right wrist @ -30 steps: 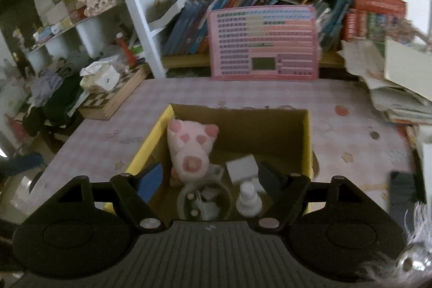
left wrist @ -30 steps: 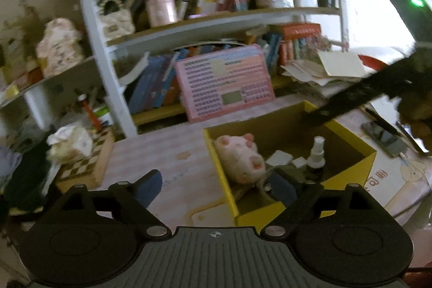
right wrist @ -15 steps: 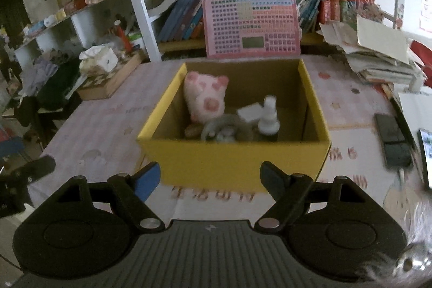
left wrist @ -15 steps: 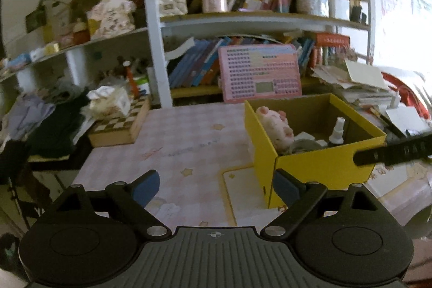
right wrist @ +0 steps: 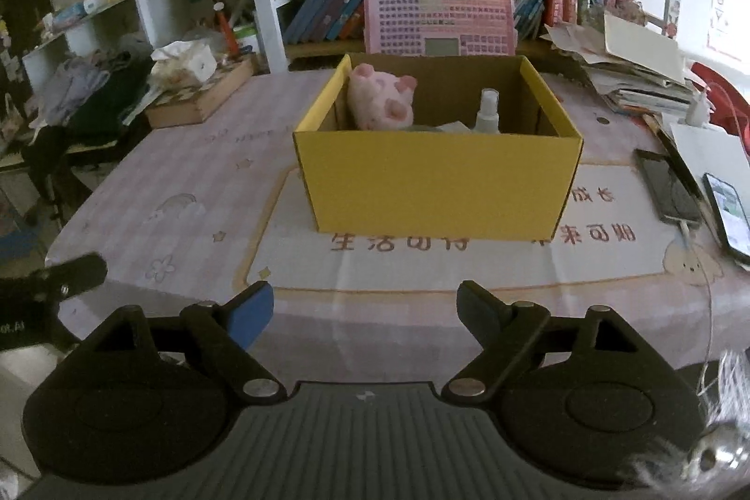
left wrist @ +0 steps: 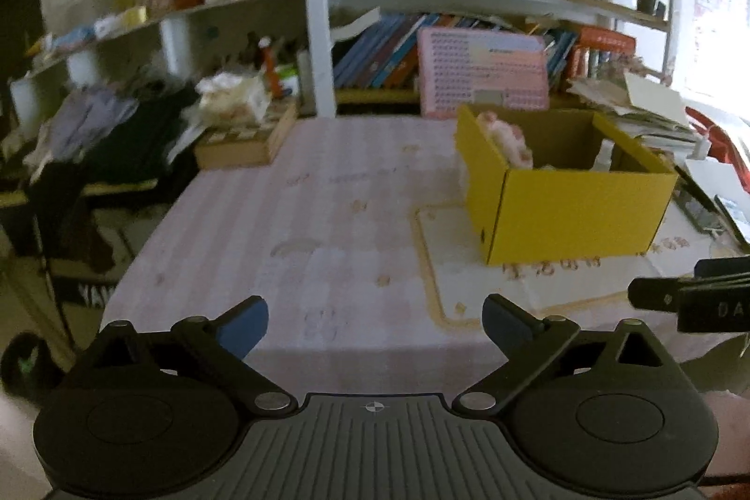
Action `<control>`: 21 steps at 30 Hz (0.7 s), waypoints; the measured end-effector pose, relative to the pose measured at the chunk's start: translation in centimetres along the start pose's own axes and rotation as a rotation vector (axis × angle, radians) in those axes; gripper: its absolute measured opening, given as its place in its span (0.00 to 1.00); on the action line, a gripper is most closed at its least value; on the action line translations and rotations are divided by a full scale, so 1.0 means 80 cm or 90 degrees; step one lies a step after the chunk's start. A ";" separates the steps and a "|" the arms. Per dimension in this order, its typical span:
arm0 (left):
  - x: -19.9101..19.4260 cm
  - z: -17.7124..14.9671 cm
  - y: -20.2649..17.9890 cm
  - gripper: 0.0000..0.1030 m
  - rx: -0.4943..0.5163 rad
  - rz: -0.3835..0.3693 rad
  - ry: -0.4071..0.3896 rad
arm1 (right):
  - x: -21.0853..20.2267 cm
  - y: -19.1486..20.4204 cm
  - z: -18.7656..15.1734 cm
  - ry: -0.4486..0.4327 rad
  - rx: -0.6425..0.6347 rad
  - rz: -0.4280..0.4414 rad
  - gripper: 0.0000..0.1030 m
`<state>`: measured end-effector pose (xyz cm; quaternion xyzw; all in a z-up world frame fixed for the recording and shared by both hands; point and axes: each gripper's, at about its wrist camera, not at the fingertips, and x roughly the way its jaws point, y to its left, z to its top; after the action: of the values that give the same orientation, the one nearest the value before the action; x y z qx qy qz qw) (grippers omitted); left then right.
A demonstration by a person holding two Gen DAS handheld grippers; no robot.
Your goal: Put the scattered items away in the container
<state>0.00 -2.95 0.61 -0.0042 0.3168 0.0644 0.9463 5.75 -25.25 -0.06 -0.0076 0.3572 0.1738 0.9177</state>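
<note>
A yellow cardboard box (right wrist: 436,181) stands on the pink checked tablecloth, seen centre in the right wrist view and to the right as the box (left wrist: 572,205) in the left wrist view. Inside it sit a pink plush pig (right wrist: 382,101) and a white spray bottle (right wrist: 487,115). My right gripper (right wrist: 363,312) hangs near the table's front edge, well short of the box, its jaws opening with nothing between them. My left gripper (left wrist: 375,319) is over the tablecloth left of the box, jaws also opening and empty. The right gripper's dark body (left wrist: 693,298) shows at the left view's right edge.
A pink keyboard toy (right wrist: 440,15) leans against the bookshelf behind the box. A chessboard box with a tissue pack (right wrist: 185,64) lies at the back left. Two phones (right wrist: 670,186) and a paper stack (right wrist: 637,73) lie to the right. Clothes are piled on a chair at left.
Both grippers have drawn back from above the box toward the table's front edge and sunk lower; the box looks farther away. Their jaws have spread a little wider.
</note>
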 end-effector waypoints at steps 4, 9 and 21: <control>-0.005 -0.011 0.008 0.98 -0.010 0.001 0.020 | -0.003 0.006 -0.008 0.010 0.003 -0.001 0.86; -0.012 -0.021 0.010 1.00 -0.005 0.015 0.032 | -0.006 0.020 -0.018 0.024 -0.014 0.008 0.89; -0.022 -0.026 0.006 1.00 -0.003 -0.003 0.035 | -0.016 0.037 -0.029 0.038 -0.043 0.016 0.95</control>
<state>-2.73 -2.79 0.00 -0.0092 0.3426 0.0627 0.9374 2.37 -23.17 -0.65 -0.0390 0.3787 0.1972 0.9034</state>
